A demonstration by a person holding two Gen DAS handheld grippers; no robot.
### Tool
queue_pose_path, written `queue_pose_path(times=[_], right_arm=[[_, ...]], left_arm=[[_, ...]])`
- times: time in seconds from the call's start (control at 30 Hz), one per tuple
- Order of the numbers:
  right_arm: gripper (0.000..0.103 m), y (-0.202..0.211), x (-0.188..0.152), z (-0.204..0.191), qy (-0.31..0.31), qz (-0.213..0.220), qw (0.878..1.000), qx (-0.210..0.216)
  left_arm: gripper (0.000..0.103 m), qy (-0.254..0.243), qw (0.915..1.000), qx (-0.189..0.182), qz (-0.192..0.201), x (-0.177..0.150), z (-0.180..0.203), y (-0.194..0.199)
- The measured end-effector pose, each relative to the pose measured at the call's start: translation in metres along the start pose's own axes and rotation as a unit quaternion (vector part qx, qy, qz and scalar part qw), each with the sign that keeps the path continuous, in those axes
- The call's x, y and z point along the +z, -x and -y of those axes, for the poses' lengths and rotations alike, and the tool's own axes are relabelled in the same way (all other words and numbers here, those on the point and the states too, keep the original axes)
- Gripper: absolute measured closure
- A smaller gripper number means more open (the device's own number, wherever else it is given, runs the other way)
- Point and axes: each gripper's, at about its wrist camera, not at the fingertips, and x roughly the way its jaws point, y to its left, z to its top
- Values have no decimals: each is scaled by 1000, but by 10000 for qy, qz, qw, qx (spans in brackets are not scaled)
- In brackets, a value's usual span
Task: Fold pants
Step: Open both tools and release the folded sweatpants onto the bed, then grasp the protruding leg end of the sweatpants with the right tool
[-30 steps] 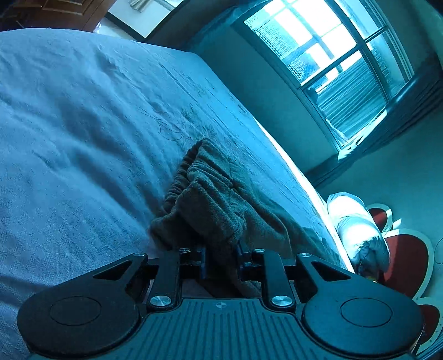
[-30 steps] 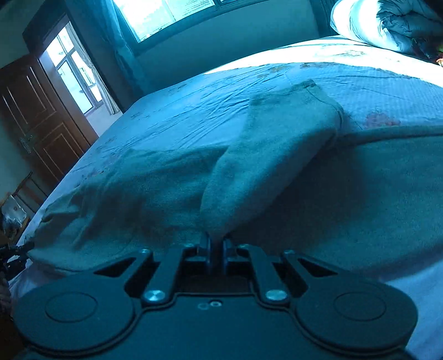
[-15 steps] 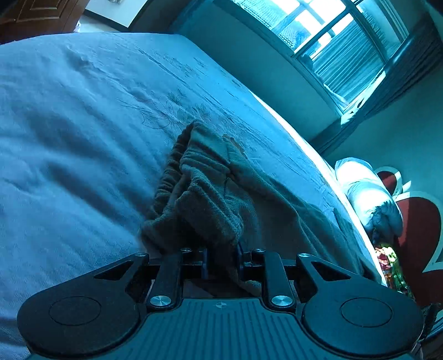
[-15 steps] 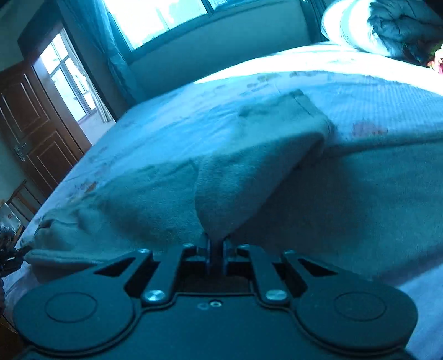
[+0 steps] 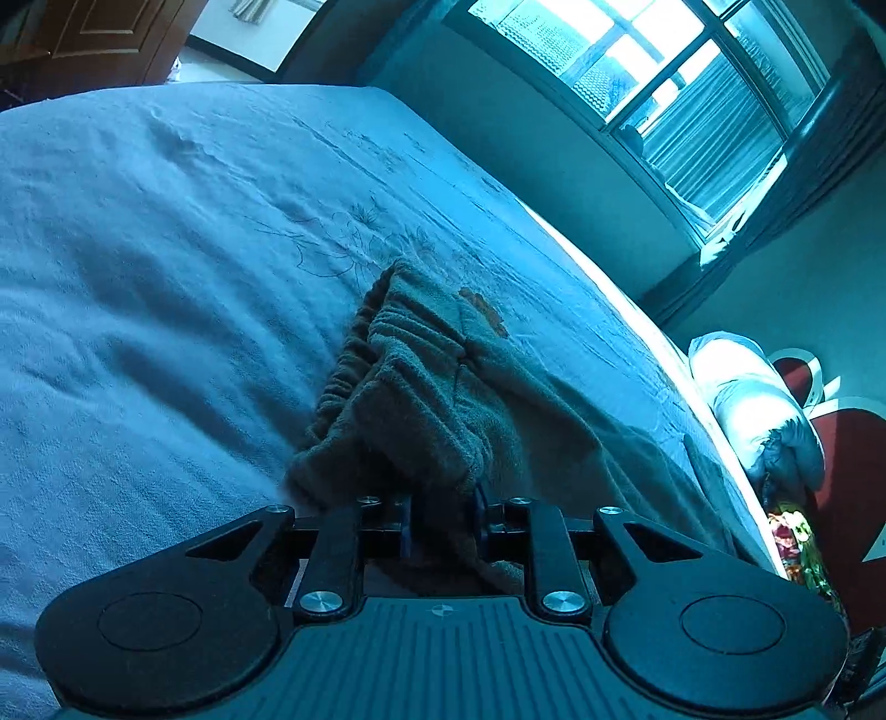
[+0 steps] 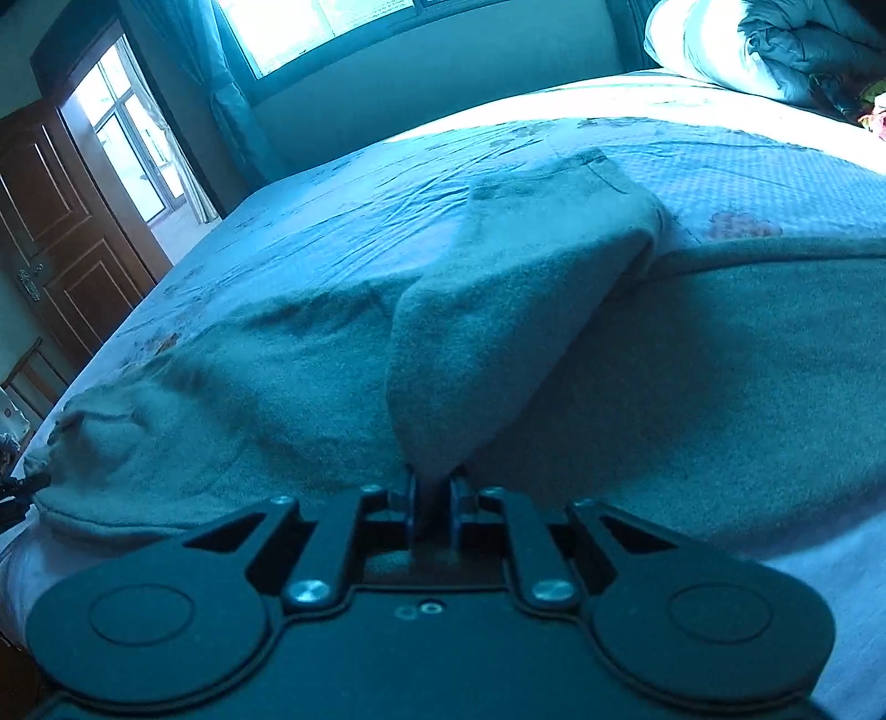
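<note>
Brownish fleece pants [image 5: 421,399] lie on a blue bedspread [image 5: 166,277]. My left gripper [image 5: 443,515] is shut on the bunched elastic waistband end and holds it just above the bed. In the right wrist view the pants [image 6: 277,399] spread flat across the bed. My right gripper [image 6: 431,498] is shut on a leg end [image 6: 498,310], which is lifted and folded over toward the rest of the pants. The pinched cloth hides the fingertips of both grippers.
A rolled white duvet [image 5: 758,410] lies at the bed's far end, also seen in the right wrist view [image 6: 747,50]. A window [image 5: 664,72] runs along the far wall. A wooden door [image 6: 61,232] stands at the left.
The left gripper has tilted and shifted slightly with the waistband still pinched. The right gripper keeps hold of the leg end and has moved only a little.
</note>
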Motion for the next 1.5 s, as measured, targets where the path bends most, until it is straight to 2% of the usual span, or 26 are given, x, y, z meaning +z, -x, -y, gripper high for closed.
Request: queue_pose_path(times=[0.07,0.1,0.13,0.17,0.23,0.27,0.3,0.33,0.37,0.47,0.53,0.6,0.63,0.67,0.73,0.8,0.87,0.97,1.1,1.2,1.27,1.3,1.37,1.4,1.43,1.5], right_arm=[[90,8,2,-2,87,68,9999,-46],[90,12,3,-2,124,118,9998,-25],[90,18,5,-2,146,182,9997,-14],[90,23,7,-1,158,222,9996,1],[90,29,8,-2,184,270,9995,31],[90,32,9,-3,188,317,9993,54],[90,34,9,-3,181,362,9992,62],[90,35,9,-4,164,401,9990,55],[90,36,10,-5,167,411,9990,29],[89,45,16,-7,272,542,9982,-17],[88,51,21,-10,480,593,9970,-114],[88,53,27,-13,625,606,9959,-243],[87,53,30,-13,651,618,9957,-249],[87,54,32,-14,679,638,9953,-263],[85,56,33,-19,841,686,9935,-342],[82,55,32,-24,1014,685,9917,-404],[76,52,31,-31,1218,649,9891,-520],[65,45,33,-39,1509,659,9842,-651],[62,21,42,-39,1599,499,9827,-793],[61,5,47,-39,1581,447,9818,-949],[51,-5,49,-43,1655,472,9775,-1221],[47,-9,50,-46,1712,527,9752,-1300],[32,-20,49,-58,2055,612,9651,-1505],[31,-30,47,-67,2445,598,9525,-1712],[33,-38,45,-72,2743,530,9415,-1882],[54,-51,44,-69,3102,278,9229,-2265]], left_arm=[[61,-80,9998,110,158,2,6,10],[54,-40,9994,207,289,4,6,17],[40,31,9988,265,403,4,6,23],[36,119,9980,322,533,5,4,30],[36,336,9970,256,647,5,-2,38],[37,355,9969,366,599,7,-4,37],[40,332,9964,628,458,8,-5,30],[51,278,9952,914,194,9,-6,20],[52,237,9935,1116,35,10,-6,14],[52,35,9917,1199,471,13,18,30],[51,-247,9905,1230,560,10,44,38],[36,-806,9837,1514,533,-3,73,34],[24,-1035,9782,1711,558,-11,86,31],[24,-1168,9743,1841,568,-21,98,28],[24,-1289,9767,1650,478,-44,125,19],[24,-1491,9750,1606,361,-63,151,5],[24,-1804,9680,1695,402,-81,183,-9],[24,-1964,9657,1681,244,-97,219,-32],[24,-2081,9516,2257,134,-116,239,-52],[23,-2095,9447,2517,169,-122,244,-51],[12,-2267,9382,2609,149,-127,250,-57],[10,-2317,9357,2658,132,-130,251,-58],[6,-2257,9378,2636,97,-128,245,-64],[6,-2191,9404,2599,98,-128,241,-65],[5,-2189,9410,2578,96,-128,240,-66],[4,-2231,9404,2565,81,-128,239,-69]])
